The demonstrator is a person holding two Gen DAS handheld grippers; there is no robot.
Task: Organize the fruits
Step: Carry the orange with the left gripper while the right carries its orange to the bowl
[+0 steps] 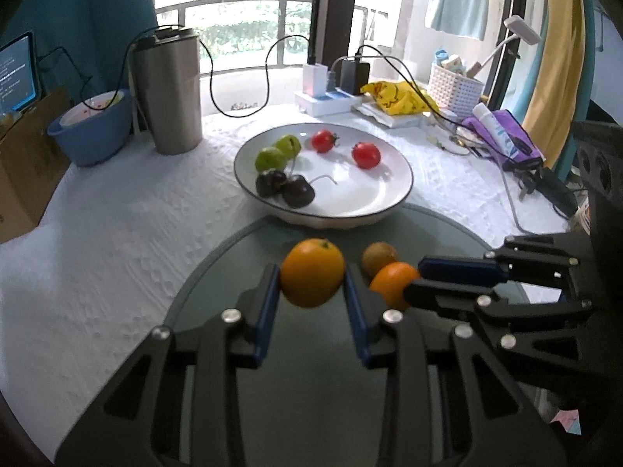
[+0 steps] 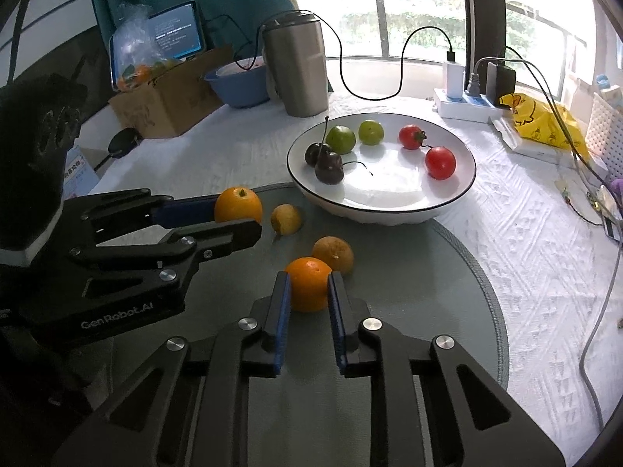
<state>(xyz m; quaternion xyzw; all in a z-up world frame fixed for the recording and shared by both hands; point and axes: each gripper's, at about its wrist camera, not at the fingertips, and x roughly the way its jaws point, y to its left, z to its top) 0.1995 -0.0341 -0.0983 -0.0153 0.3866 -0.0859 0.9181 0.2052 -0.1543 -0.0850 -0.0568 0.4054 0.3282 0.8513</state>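
Note:
My left gripper [image 1: 312,278] is shut on an orange [image 1: 312,272] over the grey round mat [image 1: 311,369]; it also shows in the right wrist view [image 2: 237,205]. My right gripper [image 2: 309,284] is shut on a second orange [image 2: 309,284], seen in the left wrist view too [image 1: 393,282]. A brownish fruit [image 2: 334,255] lies just behind it. A small yellow fruit [image 2: 287,218] lies on the mat near the white plate [image 2: 389,204]. The plate holds two green fruits [image 2: 341,139], two red tomatoes [image 2: 440,162] and two dark cherries [image 2: 328,169].
A steel tumbler [image 2: 298,70], a blue bowl [image 2: 237,85] and a cardboard box [image 2: 167,105] stand behind the plate. A power strip with chargers [image 2: 467,101], a yellow bag [image 2: 545,120], a white basket [image 1: 453,85] and cables crowd the right. White cloth covers the table.

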